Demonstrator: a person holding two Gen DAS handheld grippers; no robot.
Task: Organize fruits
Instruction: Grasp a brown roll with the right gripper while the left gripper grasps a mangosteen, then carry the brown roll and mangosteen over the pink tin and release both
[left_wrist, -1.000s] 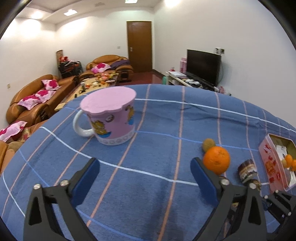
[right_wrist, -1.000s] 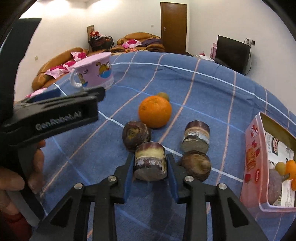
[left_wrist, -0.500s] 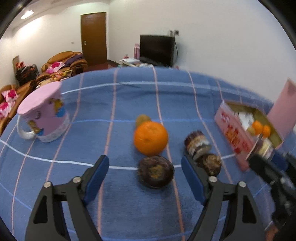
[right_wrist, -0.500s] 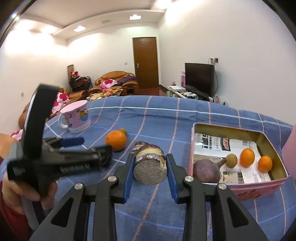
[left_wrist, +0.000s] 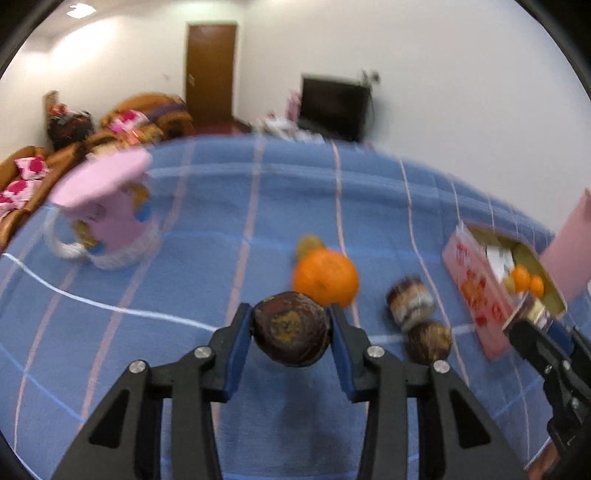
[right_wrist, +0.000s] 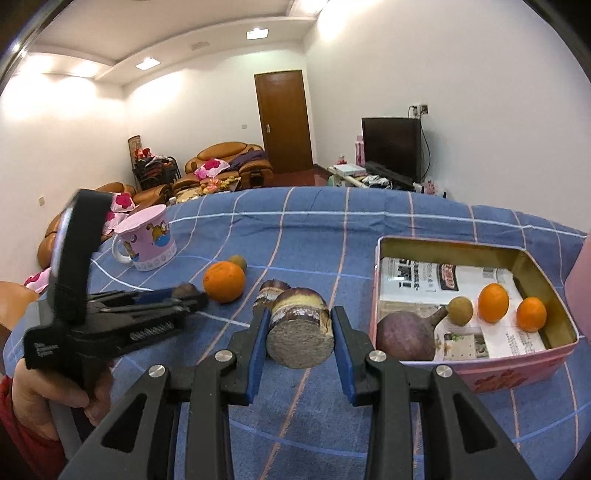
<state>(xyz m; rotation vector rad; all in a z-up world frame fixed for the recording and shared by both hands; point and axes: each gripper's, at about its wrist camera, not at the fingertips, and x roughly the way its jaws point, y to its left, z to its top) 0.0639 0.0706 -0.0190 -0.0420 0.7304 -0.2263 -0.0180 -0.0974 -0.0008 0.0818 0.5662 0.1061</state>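
On the far left of the blue checked counter (right_wrist: 306, 236) stands the pink mug (right_wrist: 149, 240), clear of the work. Next comes the left tool (left_wrist: 291, 334), its jaws closing on a dark round fruit (left_wrist: 291, 338) that sits between the blue pads, and from the blurred left wrist view the pads look to be touching its sides. The risk here is a grip too near the fingertips: a round, smooth-looking skin could squirt forward and knock the big orange (left_wrist: 325, 277) just beyond it, sending that and the small brownish fruit (left_wrist: 309, 243) behind it rolling. To the right lie two more loose pieces, a cut stub (left_wrist: 410, 302) and a brown round one (left_wrist: 428, 341), close enough to be clipped by a sideways lift. The right tool (right_wrist: 300, 339) is clamped narrow on a cut cane section (right_wrist: 300, 326), held above the cloth just left of the pink tin (right_wrist: 517, 369). The tin already holds a purple root (right_wrist: 404, 338), a small tan fruit (right_wrist: 460, 311) and two little oranges (right_wrist: 493, 302); dropping the section short would catch the near wall and could shift the tin
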